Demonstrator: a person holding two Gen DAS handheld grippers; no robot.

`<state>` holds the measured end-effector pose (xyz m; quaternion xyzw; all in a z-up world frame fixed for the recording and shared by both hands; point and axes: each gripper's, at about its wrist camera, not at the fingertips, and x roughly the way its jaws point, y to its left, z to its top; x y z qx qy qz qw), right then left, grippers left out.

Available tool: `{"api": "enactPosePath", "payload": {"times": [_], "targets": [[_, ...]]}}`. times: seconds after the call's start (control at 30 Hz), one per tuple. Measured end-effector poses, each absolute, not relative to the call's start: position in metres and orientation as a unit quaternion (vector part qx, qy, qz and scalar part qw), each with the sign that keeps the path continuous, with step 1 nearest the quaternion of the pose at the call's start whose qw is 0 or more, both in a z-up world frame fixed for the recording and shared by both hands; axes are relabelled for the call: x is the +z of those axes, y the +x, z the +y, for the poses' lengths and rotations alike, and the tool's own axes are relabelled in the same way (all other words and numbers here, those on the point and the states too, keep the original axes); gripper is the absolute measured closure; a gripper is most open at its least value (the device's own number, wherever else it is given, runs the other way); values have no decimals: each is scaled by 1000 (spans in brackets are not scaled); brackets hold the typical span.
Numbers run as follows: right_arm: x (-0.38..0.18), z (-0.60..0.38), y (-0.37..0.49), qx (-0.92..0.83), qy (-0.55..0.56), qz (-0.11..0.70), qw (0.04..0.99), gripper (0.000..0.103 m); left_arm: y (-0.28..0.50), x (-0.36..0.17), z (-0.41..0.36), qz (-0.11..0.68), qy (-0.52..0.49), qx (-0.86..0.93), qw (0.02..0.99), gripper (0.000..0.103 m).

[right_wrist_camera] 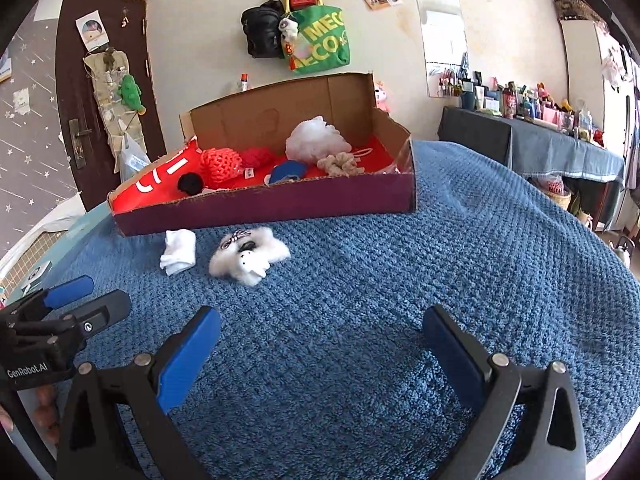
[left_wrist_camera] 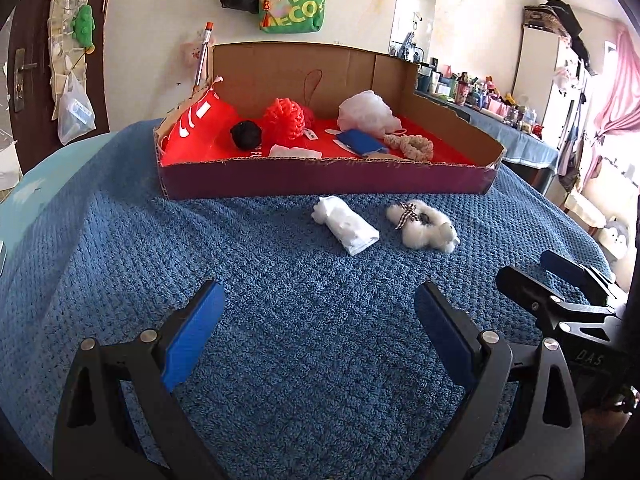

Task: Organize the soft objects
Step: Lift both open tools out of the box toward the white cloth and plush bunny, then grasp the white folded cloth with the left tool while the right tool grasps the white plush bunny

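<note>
Both the left gripper and right gripper are held with jaws spread wide, empty. A white sock and fluffy toy are seen on the blue blanket, just before the cardboard box.

A home bedroom: blue bedspread, bags hung on wall, cluttered dresser.

"GenRobot.AI" on left gripper; "MEC" bag

Bed with blue textured blanket. On it at far side: shallow cardboard box. Just near the box, two loose items lie apart on the blanket: white folded cloth left, white fluffy plush toy right.
</note>
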<state>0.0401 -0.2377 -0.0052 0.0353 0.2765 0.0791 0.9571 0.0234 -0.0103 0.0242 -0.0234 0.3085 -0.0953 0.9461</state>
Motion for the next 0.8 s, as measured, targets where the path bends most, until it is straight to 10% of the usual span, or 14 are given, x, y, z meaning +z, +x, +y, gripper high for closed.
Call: {"api": "enactPosePath", "payload": {"times": [0.8], "targets": [[20, -235, 83, 129, 18, 335, 933, 0, 61, 44, -5, 333, -22, -149, 931, 6]]}}
